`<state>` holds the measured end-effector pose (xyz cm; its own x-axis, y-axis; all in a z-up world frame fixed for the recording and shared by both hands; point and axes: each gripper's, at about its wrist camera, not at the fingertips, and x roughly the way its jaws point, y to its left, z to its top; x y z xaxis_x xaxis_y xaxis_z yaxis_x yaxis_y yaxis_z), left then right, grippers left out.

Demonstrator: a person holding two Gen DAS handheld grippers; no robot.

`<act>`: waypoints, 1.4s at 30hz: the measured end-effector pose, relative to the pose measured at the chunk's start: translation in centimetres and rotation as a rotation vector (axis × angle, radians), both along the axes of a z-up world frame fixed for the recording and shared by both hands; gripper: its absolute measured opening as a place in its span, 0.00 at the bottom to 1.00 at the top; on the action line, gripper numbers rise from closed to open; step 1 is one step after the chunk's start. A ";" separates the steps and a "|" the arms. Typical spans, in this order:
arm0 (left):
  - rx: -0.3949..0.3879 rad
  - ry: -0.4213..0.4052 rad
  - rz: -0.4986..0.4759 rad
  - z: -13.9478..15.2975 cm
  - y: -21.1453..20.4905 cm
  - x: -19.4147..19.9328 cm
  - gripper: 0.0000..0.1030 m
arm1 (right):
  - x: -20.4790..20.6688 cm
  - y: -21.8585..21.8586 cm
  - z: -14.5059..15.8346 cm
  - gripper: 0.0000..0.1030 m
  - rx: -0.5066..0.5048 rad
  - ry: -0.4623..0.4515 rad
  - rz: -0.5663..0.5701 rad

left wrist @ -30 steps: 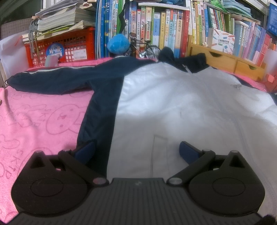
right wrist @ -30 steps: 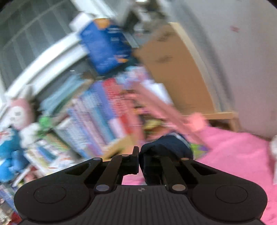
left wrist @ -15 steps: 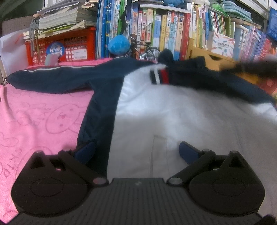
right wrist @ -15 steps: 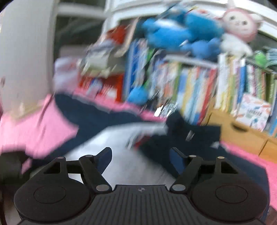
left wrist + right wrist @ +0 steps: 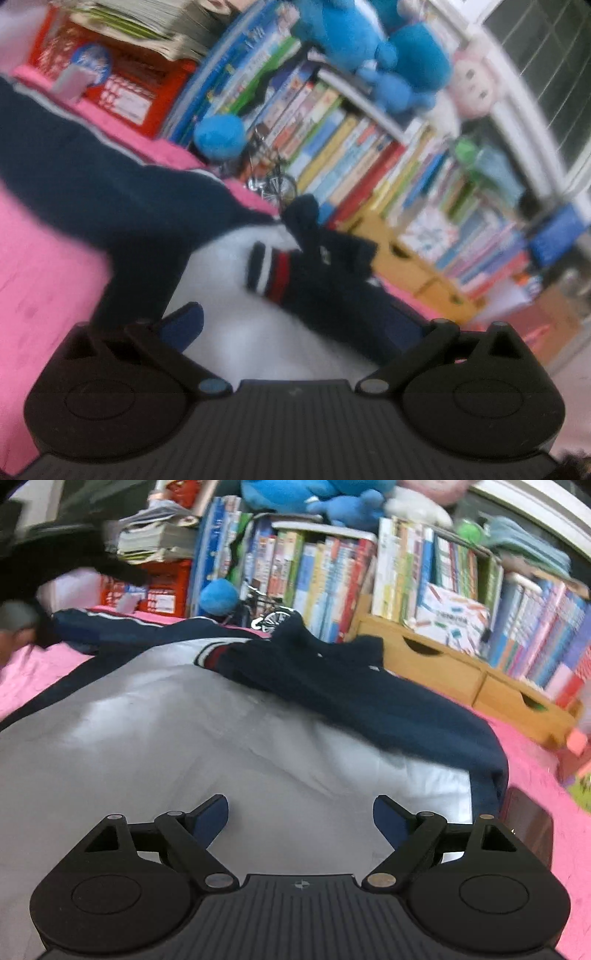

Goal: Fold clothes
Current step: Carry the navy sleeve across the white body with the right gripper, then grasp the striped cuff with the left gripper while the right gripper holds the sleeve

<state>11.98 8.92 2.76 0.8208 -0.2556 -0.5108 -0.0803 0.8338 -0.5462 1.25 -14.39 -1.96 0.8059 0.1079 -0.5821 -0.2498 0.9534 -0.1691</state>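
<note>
Right sleeve [image 5: 354, 694] now flung across the white jacket back [image 5: 184, 738], ahead of the right gripper [image 5: 301, 818]; let go, jaws opening, nothing between. Left gripper [image 5: 295, 325] spread, empty, lifted off. Left sleeve [image 5: 74, 173] still outstretched: next fold.

Count: one jacket [image 5: 184, 738], white body, two navy sleeves, one folded across [image 5: 351, 694], one stretched out [image 5: 74, 173]. One pink blanket [image 5: 532, 760]. One red crate [image 5: 140, 92]. One blue ball [image 5: 218, 597]. One miniature bicycle [image 5: 267, 614]. One wooden drawer unit [image 5: 461, 672], two drawers visible. Two grippers: left [image 5: 295, 325], right [image 5: 300, 814]. Books: too many to count.
</note>
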 end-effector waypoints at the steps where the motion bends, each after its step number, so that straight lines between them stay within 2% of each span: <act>1: 0.017 0.028 0.009 -0.6 -0.5 2.0 1.00 | 0.0 0.0 -0.3 0.85 -0.002 0.001 -0.005; 7: 0.225 0.136 0.092 -3.9 -3.6 10.0 1.00 | 0.4 -0.2 -0.4 0.88 0.012 0.027 -0.018; 9: 0.347 0.130 0.108 -4.2 -5.1 11.2 0.96 | 0.6 -0.4 -0.4 0.92 0.026 0.041 -0.029; 10: 0.415 0.135 0.089 -4.1 -6.0 11.7 0.66 | 0.8 -0.6 -0.4 0.94 0.033 0.048 -0.036; 11: 0.446 0.126 0.059 -3.8 -6.7 11.8 0.45 | 0.9 -0.7 -0.4 0.95 0.042 0.055 -0.040; 12: 0.467 0.114 0.027 -3.4 -7.4 11.9 0.43 | 1.0 -0.9 -0.5 0.95 0.052 0.061 -0.044; 13: 0.462 0.086 0.014 -2.7 -7.4 11.5 0.27 | 1.1 -1.1 -0.5 0.96 0.060 0.067 -0.046; 14: 0.450 0.054 0.005 -1.9 -7.3 11.0 0.20 | 1.2 -1.2 -0.5 0.97 0.067 0.072 -0.049; 16: 0.466 -0.028 0.033 -0.3 -6.6 9.6 0.20 | 1.2 -1.4 -0.6 0.97 0.074 0.088 -0.039; 19: 0.541 -0.150 0.083 1.8 -5.0 7.0 0.20 | 1.3 -1.5 -0.6 0.98 0.075 0.093 -0.039; 21: 0.597 -0.167 0.100 2.0 -3.7 6.0 0.21 | 1.3 -1.6 -0.6 0.98 0.075 0.094 -0.039; 24: 0.612 -0.100 0.117 0.4 -1.6 5.5 0.22 | 1.4 -1.5 -0.7 0.99 0.071 0.093 -0.044; 27: 0.591 -0.013 0.112 -2.5 -0.8 5.7 0.24 | 2.0 -0.1 -0.6 0.96 0.043 0.062 -0.038; 29: 0.613 0.003 0.116 -4.1 -1.0 5.5 0.34 | 3.0 0.9 0.0 0.96 0.055 0.043 -0.006; 31: 0.633 0.026 0.110 -4.5 -1.2 5.8 0.38 | 5.1 1.2 0.4 0.96 0.097 0.056 0.019; 33: 0.618 0.049 0.107 -4.6 -1.0 6.0 0.43 | 7.9 0.3 0.3 0.94 0.118 0.086 -0.037; 34: 0.601 0.061 0.106 -4.7 -0.7 6.2 0.47 | 9.3 -0.3 0.1 0.90 0.120 0.101 -0.083; 36: 0.569 0.078 0.104 -4.8 -0.2 6.5 0.49 | 11.2 -3.0 0.1 0.69 0.106 0.097 -0.232; 37: 0.560 0.077 0.104 -4.8 -0.1 6.4 0.49 | 11.7 -4.6 0.2 0.49 0.102 0.085 -0.309; 39: 0.559 0.080 0.095 -4.7 -0.3 6.6 0.50 | 11.6 -7.7 0.8 0.39 0.109 0.043 -0.422; 40: 0.562 0.083 0.091 -4.7 -0.4 6.7 0.51 | 11.5 -9.0 0.9 0.11 0.108 0.029 -0.475; 41: 0.566 0.085 0.088 -4.8 -0.4 6.8 0.51 | 11.4 -10.0 0.6 0.00 0.121 0.041 -0.496; 42: 0.568 0.086 0.084 -4.8 -0.5 6.9 0.52 | 11.4 -11.0 0.4 0.00 0.137 0.057 -0.514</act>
